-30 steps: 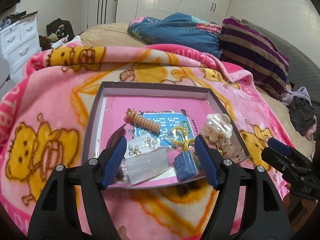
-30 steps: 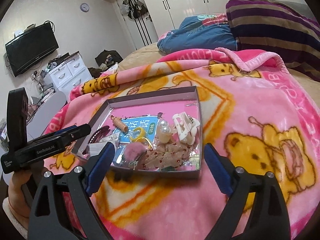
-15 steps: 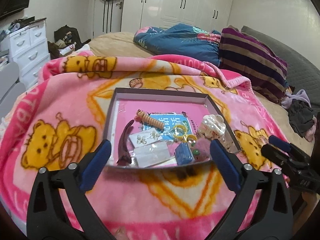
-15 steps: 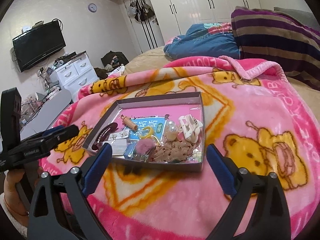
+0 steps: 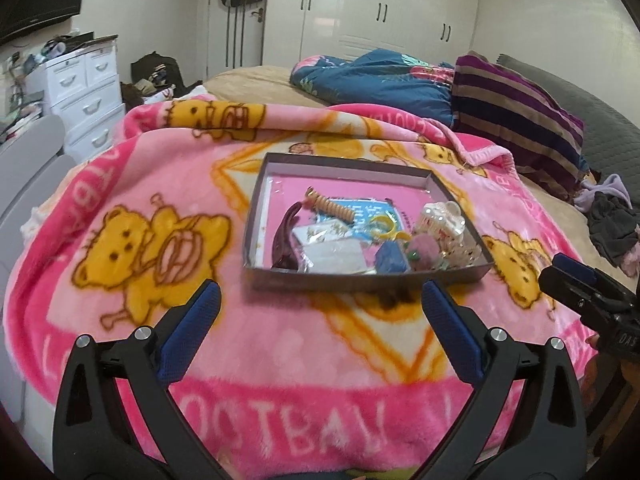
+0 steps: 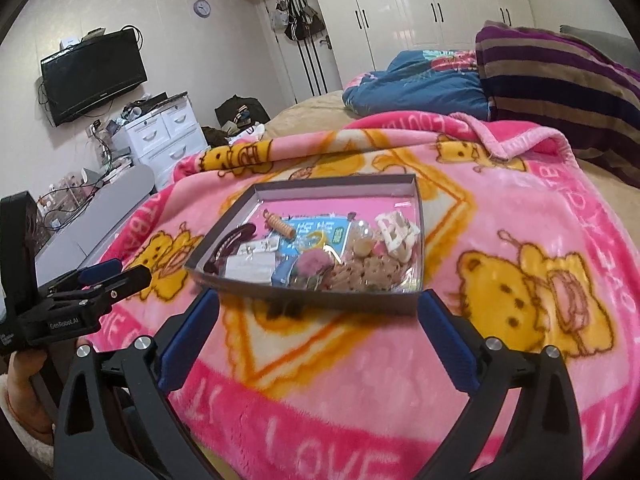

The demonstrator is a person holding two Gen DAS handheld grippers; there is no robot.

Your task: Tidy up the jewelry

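Note:
A shallow grey box (image 5: 256, 216) (image 6: 400, 304) lies on the pink bear blanket and holds jewelry and hair things: an orange spiral tie (image 5: 330, 209), a dark hair clip (image 5: 285, 240), earring cards in clear bags (image 5: 332, 250), a blue block (image 5: 390, 258), a yellow ring (image 5: 382, 226), a pink pompom (image 6: 314, 261) and a white claw clip (image 5: 442, 216) (image 6: 396, 234). My left gripper (image 5: 320, 312) is open and empty, well short of the box. My right gripper (image 6: 318, 312) is open and empty, just before the box's near wall.
The pink blanket (image 5: 160, 184) covers the bed. A blue quilt (image 5: 384, 80) and a striped purple blanket (image 5: 520, 120) lie behind. White drawers (image 5: 88, 92) stand at the left. Dark clothes (image 5: 612, 228) lie at the right edge.
Both grippers have pulled back from the box toward the blanket's near edge. The left gripper's fingers, which stood over the box's contents, have opened wider. Nothing was picked up.

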